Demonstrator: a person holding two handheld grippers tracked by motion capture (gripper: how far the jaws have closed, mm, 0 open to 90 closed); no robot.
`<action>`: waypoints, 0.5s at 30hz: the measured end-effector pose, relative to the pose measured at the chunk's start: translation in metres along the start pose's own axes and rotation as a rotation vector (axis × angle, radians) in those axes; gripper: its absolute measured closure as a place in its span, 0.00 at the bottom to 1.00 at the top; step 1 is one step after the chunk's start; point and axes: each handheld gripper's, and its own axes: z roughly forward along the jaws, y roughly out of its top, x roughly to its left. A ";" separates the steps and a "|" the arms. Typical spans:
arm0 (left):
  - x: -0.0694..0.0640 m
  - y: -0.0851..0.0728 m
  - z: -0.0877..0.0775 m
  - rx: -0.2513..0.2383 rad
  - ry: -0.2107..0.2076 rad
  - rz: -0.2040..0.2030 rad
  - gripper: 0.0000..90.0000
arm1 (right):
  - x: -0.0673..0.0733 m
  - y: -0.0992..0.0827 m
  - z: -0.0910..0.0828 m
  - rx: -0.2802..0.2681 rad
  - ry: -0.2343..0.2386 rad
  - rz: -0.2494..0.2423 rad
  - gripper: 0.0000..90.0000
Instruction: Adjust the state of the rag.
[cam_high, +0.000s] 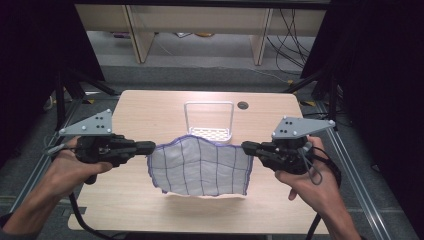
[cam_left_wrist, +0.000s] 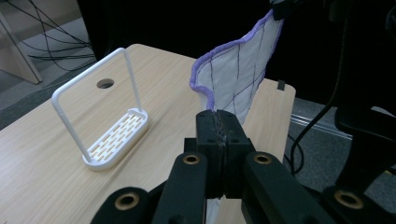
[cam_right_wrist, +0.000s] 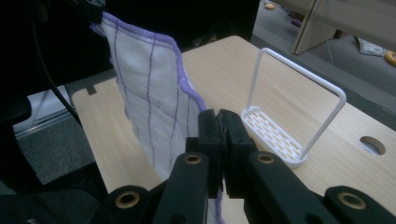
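A white cloth (cam_high: 200, 167) with a purple grid and purple hem hangs spread in the air above the wooden table (cam_high: 150, 107). My left gripper (cam_high: 152, 147) is shut on its upper left corner and my right gripper (cam_high: 245, 146) is shut on its upper right corner. The cloth's bottom edge rests on or just above the table. In the left gripper view the cloth (cam_left_wrist: 238, 77) rises from the closed jaws of that gripper (cam_left_wrist: 218, 122). Seen from the right gripper view, the cloth (cam_right_wrist: 149, 93) hangs left of its shut gripper (cam_right_wrist: 218, 120).
A white plastic rack (cam_high: 210, 122) with a slotted base and tall hoop stands behind the cloth at the table's middle back; it is also the rack (cam_left_wrist: 112, 130) and rack (cam_right_wrist: 285, 126) in the gripper views. A cable hole (cam_high: 243, 105) lies to the right of it.
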 end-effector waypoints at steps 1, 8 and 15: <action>0.000 0.000 0.000 0.002 0.001 -0.002 0.98 | 0.001 0.000 -0.002 -0.006 0.000 -0.003 0.99; 0.032 -0.016 0.032 0.057 0.011 -0.086 0.98 | -0.019 -0.011 0.020 0.066 -0.007 0.052 0.99; 0.087 -0.060 0.095 0.100 0.108 -0.198 0.98 | -0.073 -0.044 0.087 0.156 -0.097 0.161 0.99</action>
